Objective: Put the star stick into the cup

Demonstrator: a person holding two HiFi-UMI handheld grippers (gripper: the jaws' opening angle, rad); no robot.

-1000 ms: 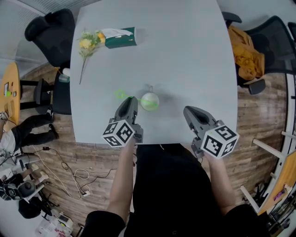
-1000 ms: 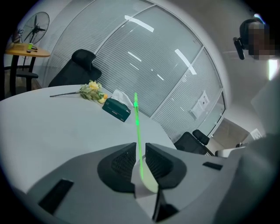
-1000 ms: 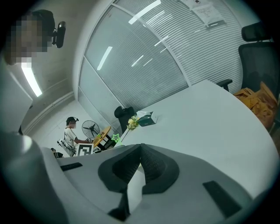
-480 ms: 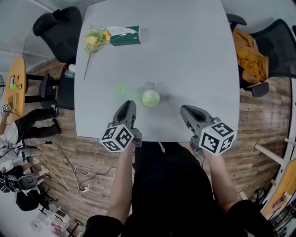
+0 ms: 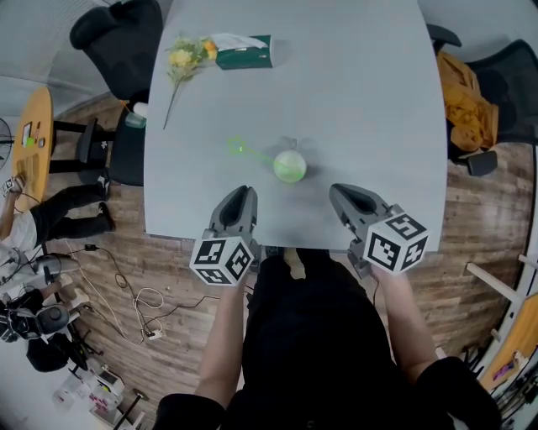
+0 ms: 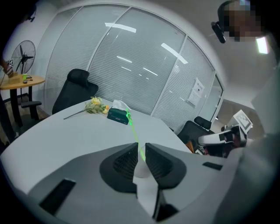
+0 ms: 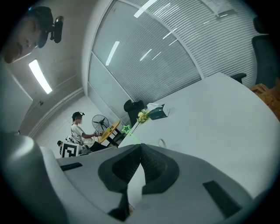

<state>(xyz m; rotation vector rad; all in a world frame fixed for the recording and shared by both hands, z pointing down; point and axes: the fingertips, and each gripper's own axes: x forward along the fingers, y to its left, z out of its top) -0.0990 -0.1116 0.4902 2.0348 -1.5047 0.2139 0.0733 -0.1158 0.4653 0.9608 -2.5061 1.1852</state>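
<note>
A pale green cup (image 5: 290, 166) stands on the grey table (image 5: 353, 92), and the green star stick (image 5: 244, 151) leans out of it to the left. My left gripper (image 5: 244, 192) hovers over the table's near edge, short of the cup, its jaws a narrow gap apart and empty. In the left gripper view (image 6: 140, 146) the stick (image 6: 132, 129) shows through that gap. My right gripper (image 5: 340, 191) is to the right of the cup and shut on nothing. In the right gripper view (image 7: 140, 146) the star (image 7: 126, 129) peeks over the jaws.
A green tissue pack (image 5: 246, 52) and a yellow flower sprig (image 5: 187, 59) lie at the table's far left. Office chairs stand at the far left (image 5: 118, 25) and at the right, one with an orange cloth (image 5: 471, 109). A person (image 5: 42, 220) sits left of the table.
Both grippers have drawn back toward the table's near edge, so the left one is farther from the cup. The star stick stays leaning in the cup.
</note>
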